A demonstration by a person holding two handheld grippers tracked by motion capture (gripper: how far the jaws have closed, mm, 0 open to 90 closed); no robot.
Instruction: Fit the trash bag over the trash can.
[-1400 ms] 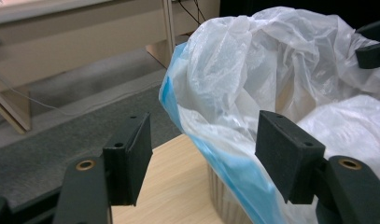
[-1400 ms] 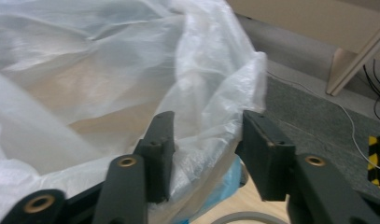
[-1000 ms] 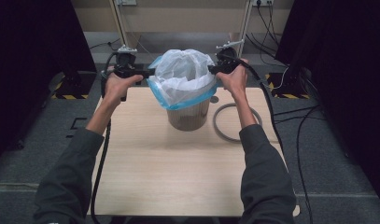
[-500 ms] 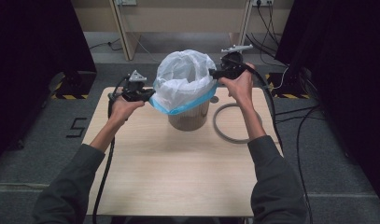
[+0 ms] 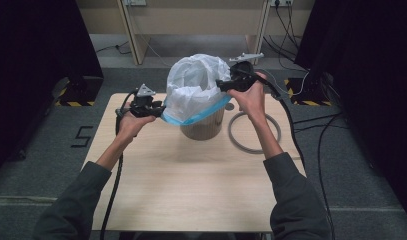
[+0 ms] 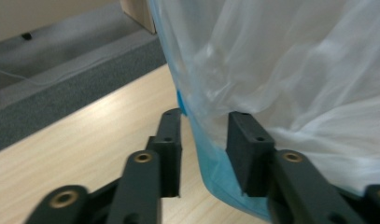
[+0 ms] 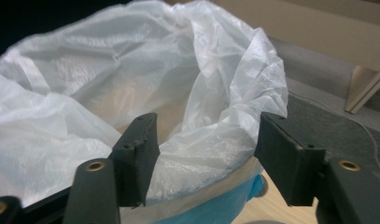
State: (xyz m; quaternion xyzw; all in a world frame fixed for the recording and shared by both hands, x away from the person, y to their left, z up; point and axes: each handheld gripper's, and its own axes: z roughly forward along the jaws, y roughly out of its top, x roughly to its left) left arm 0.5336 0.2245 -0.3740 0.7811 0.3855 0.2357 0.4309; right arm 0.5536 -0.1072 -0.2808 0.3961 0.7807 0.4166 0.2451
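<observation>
I see a white plastic bag (image 5: pixel 196 85) with a blue hem lining a brown bin (image 5: pixel 203 127) that stands toward the far middle of the wooden bench (image 5: pixel 191 185). The bag's upper part billows well above the bin's rim.

My left claw (image 5: pixel 158 110) sits low at the bag's left side, level with the blue hem. In the left gripper view its jaws stand partly apart with the blue hem (image 6: pixel 211 163) and the white film passing between them; the film lies against the right jaw, and I cannot tell whether it is truly pinched.

My right claw (image 5: pixel 222 85) is raised at the bag's upper right, higher than the left one. In the right gripper view its jaws are spread wide, with the crumpled white edge of the bag (image 7: pixel 234 116) bulging in the gap between them, not clamped.

A grey ring (image 5: pixel 254 132) lies flat on the bench just right of the bin, under my right forearm.
</observation>
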